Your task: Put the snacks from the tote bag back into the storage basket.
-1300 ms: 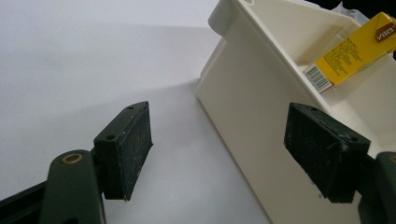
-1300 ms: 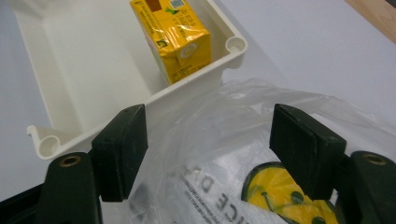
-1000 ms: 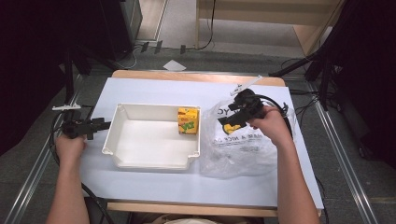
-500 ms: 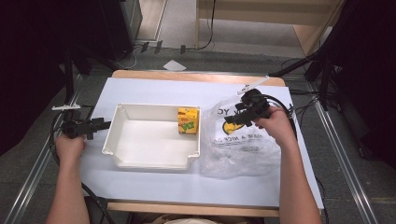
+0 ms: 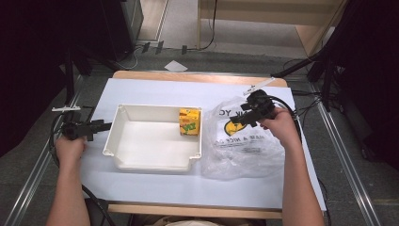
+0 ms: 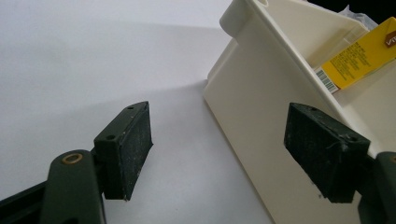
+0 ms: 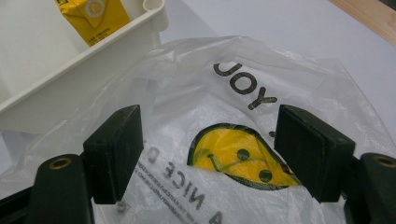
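**Right hand slid up the bag, nothing grabbed yet**

Table (image 5: 155, 92) layout unchanged: white bin (image 5: 153, 162) centre, juice carton (image 5: 188, 121) in its far right corner. My right gripper (image 5: 240, 116) has crept further over the plastic bag (image 5: 244, 150), jaws spread, probably hunting for the opening. Left gripper (image 5: 102, 125) waits released beside the bin.

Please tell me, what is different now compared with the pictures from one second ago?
The right gripper moved slightly away from the person, over the far part of the plastic bag; its jaws stand open, holding nothing. The left gripper, the white tray and the yellow carton stayed where they were.
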